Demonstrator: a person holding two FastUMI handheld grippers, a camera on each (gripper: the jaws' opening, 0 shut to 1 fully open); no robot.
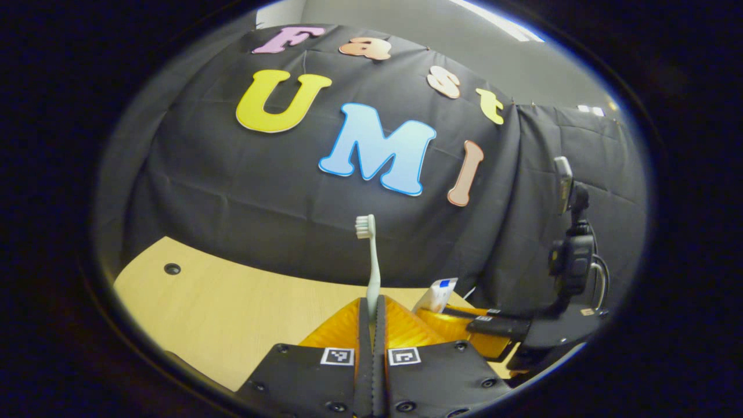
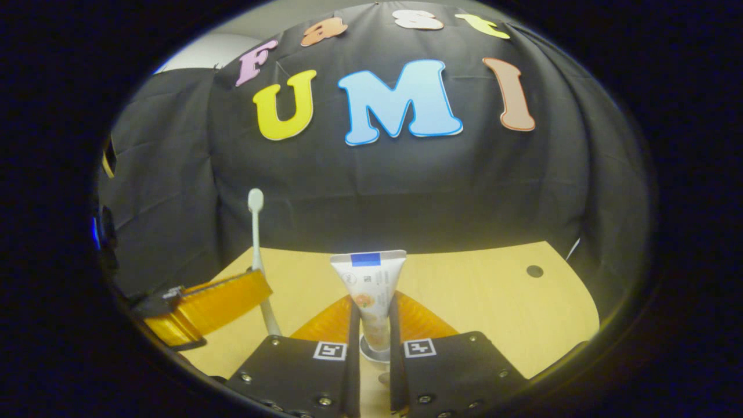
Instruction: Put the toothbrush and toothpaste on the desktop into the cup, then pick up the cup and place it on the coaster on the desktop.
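In the left gripper view my left gripper [image 1: 372,301] is shut on the handle of a pale toothbrush [image 1: 373,261], which stands upright with its bristle head on top. To its right, lower down, the right gripper [image 1: 435,312] holds a white toothpaste tube [image 1: 439,292]. In the right gripper view my right gripper [image 2: 372,299] is shut on that toothpaste tube [image 2: 370,281], flat crimped end up and cap down between the fingers. At the left the left gripper [image 2: 262,288] comes in from the side with the toothbrush [image 2: 255,232] rising from it. Both are held above the wooden desktop [image 2: 493,302].
The light wooden desktop [image 1: 203,302] has a small round cable hole [image 1: 172,269] near its far edge, also seen as a hole [image 2: 534,271] at the right. The black cloth wall closes the back and sides. The right gripper's handle and mount [image 1: 572,261] rise at the right.
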